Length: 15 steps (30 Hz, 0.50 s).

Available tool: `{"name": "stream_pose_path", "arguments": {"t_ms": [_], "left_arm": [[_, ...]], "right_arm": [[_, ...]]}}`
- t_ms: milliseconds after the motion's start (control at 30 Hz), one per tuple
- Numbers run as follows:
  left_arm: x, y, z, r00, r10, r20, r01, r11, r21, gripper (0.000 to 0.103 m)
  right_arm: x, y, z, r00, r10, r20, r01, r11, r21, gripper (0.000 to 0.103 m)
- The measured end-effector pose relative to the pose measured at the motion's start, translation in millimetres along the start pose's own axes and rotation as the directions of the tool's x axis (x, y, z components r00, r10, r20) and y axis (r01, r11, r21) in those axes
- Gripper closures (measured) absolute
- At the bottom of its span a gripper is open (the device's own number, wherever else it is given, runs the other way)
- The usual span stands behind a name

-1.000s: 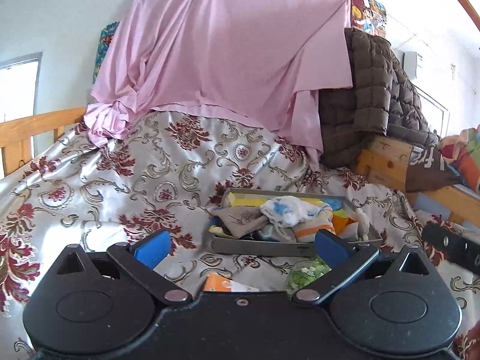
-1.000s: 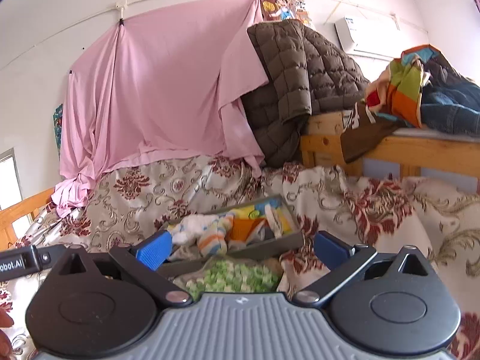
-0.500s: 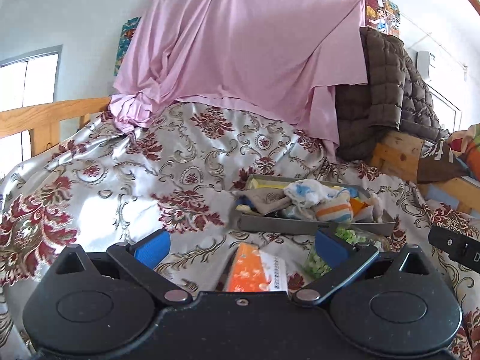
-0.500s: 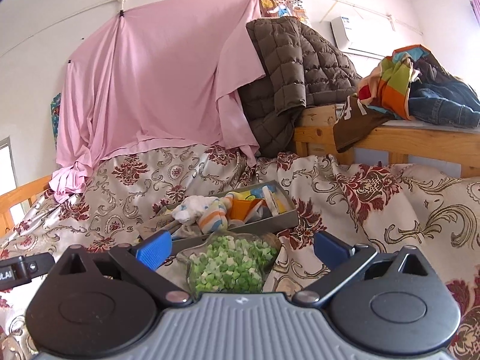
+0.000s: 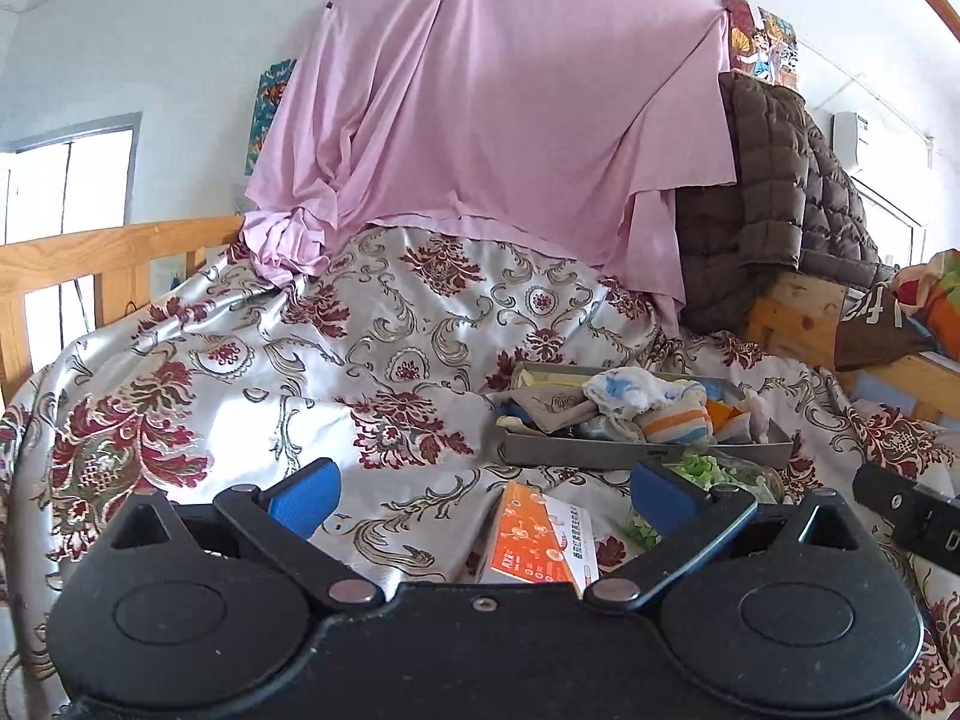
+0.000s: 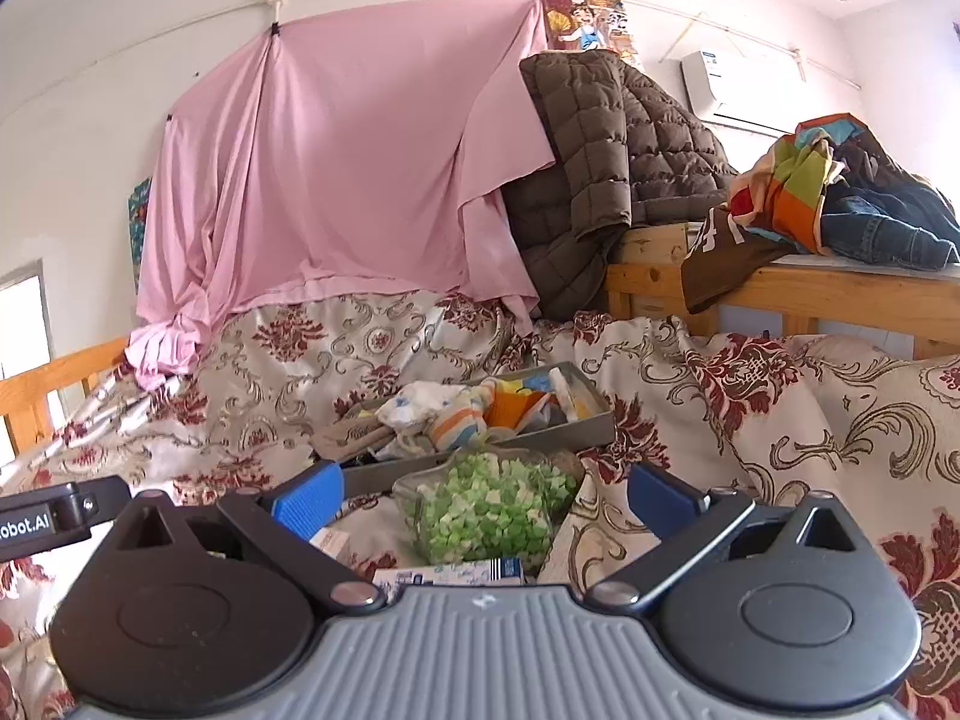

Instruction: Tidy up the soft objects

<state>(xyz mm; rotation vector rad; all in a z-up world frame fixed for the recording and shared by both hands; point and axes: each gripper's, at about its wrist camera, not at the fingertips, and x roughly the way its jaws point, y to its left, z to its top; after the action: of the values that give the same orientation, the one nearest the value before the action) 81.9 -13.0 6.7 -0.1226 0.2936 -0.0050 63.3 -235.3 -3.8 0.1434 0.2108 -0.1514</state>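
On the left, the left gripper [image 5: 483, 495] hangs low over the bed [image 5: 198, 396] with its fingers spread wide and nothing between them. Just ahead of it, partly hidden by the gripper body, an orange box [image 5: 540, 546] lies on the floral cover. Beyond that sits the grey tray [image 5: 600, 453], heaped with small soft cloths: a white and blue cloth [image 5: 624, 390] on top, an orange-striped sock [image 5: 675, 417] beside it, a beige piece at the left end. Further right, the right gripper [image 6: 483, 495] is likewise wide apart and empty, pointed at a clear bag of green pieces [image 6: 489, 507] that lies on the cover just in front of the tray, with a white and blue packet [image 6: 450, 573] nearer the camera.

By the look of it this is an approach step: both grippers are lined up on loose items outside the tray, none yet taken. The next move likely calls for the right gripper to go forward and down so its fingers straddle the bag, then close gently, since the bag will deform and may slip.
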Motion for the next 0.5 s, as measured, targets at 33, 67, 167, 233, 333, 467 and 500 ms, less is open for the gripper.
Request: {"name": "stream_pose_path", "arguments": {"t_ms": [33,67,167,233,333,467,500], "left_arm": [[-2,0,-1,1.000,0.000,0.003,0.000,1.000,0.003,0.001],[-4,-1,-3,1.000,0.000,0.005,0.000,1.000,0.006,0.001],[-7,-3,-8,1.000,0.005,0.002,-0.005,1.000,0.015,0.001],[-9,-4,-11,1.000,0.013,-0.002,-0.013,1.000,0.019,0.001],[-11,-3,-14,0.999,0.031,-0.014,-0.031,0.999,0.017,0.001],[-16,-3,-19,0.998,0.046,-0.031,-0.045,0.999,0.017,0.001],[-17,-3,-20,0.998,0.051,-0.037,-0.050,0.999,0.020,0.001]], "right_arm": [[-1,2,-1,1.000,-0.009,0.002,0.009,1.000,-0.012,0.000],[-2,4,-2,1.000,-0.016,0.004,0.016,1.000,-0.020,0.000],[-5,5,-5,1.000,-0.014,-0.005,0.014,1.000,-0.026,0.000],[-6,6,-7,1.000,-0.012,-0.016,0.012,1.000,-0.026,0.000],[-10,7,-10,1.000,-0.008,-0.027,0.008,0.999,-0.031,0.000],[-15,10,-13,0.999,-0.016,-0.038,0.014,0.999,-0.041,0.000],[-16,10,-13,0.999,-0.017,-0.042,0.016,0.999,-0.042,0.000]]}}
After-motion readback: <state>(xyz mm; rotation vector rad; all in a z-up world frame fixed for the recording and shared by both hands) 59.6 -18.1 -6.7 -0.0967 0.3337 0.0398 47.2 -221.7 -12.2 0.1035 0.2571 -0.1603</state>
